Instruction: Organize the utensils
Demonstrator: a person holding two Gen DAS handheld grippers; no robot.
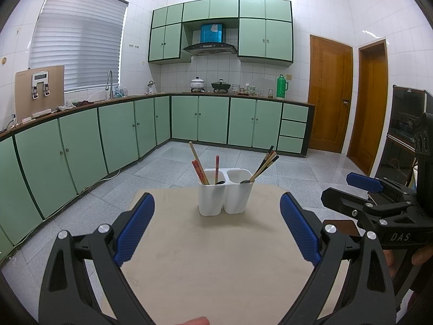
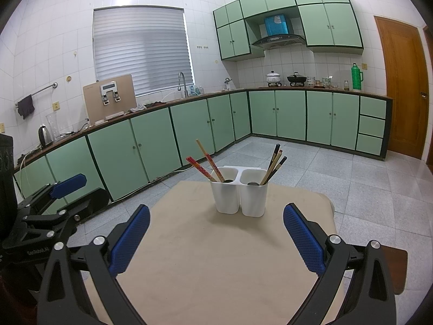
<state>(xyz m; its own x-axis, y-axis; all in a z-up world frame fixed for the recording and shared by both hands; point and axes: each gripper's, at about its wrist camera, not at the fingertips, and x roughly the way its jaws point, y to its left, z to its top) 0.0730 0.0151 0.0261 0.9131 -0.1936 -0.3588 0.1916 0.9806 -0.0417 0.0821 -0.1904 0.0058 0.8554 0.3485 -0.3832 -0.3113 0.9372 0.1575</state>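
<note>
Chopsticks and spoons stand in a white two-cup holder at the centre of the frame, toward the far end of the beige table. My left gripper and right gripper hover near the bottom, fingers spread wide, holding nothing.

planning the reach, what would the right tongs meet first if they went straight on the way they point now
Most likely the white plastic two-compartment utensil holder, standing on the beige table ahead of the open right tongs. Nothing lies between them, though depth is unclear and the tall chopsticks might touch first.
</note>
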